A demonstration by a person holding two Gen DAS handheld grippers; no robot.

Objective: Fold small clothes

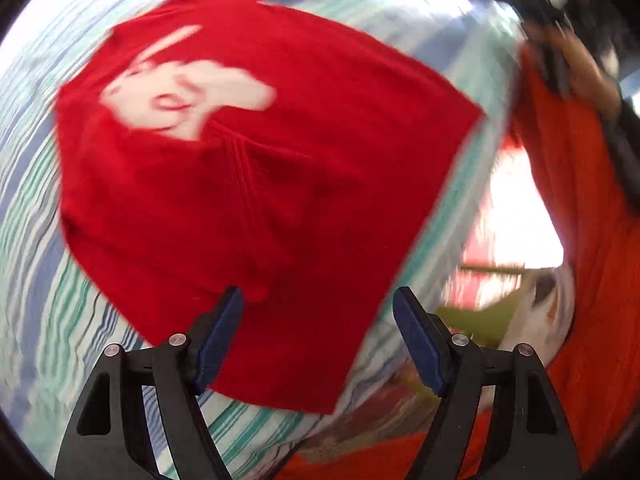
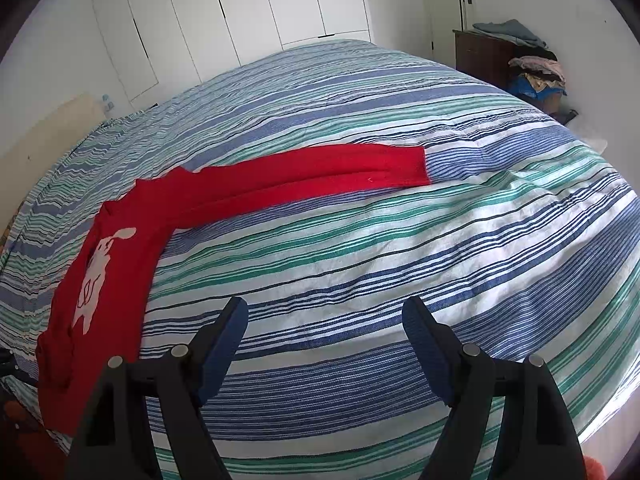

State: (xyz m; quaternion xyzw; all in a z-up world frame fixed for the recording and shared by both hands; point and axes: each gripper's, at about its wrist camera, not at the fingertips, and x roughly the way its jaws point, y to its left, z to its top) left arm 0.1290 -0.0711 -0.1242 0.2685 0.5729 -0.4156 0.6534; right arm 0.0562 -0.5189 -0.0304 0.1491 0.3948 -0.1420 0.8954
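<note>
Left wrist view, heavily motion-blurred. Red sweater (image 1: 256, 184) lies on the striped bedspread (image 1: 36, 264), filling the left and centre of the view; a white animal figure (image 1: 188, 92) on its front is smeared, outline not readable. The sweater's far edge and sleeve run up out of focus. Left gripper (image 1: 318, 304) has its jaws standing wide apart above the near hem, nothing between the pads; whether the left pad touches the cloth cannot be told through the blur. To the right, an orange garment (image 1: 580, 208) and a jumble of bright colours, too blurred to identify. Far right top, a hand (image 1: 580, 68) on a dark tool, cut by the frame edge.

Right wrist view, sharp. The sweater sits at the left, its near corner hidden behind the gripper body and cut off at the bed's edge. One long sleeve (image 2: 320, 172) stretches flat rightward across the bedspread, cuff toward the centre-right. Right gripper (image 2: 324, 320) hangs over bare stripes, jaws wide apart, empty, clear of the sweater. Far right, a dark dresser (image 2: 480, 52) with heaped clothes (image 2: 536, 68), details too small to tell. White closet doors (image 2: 240, 8) behind the bed.
</note>
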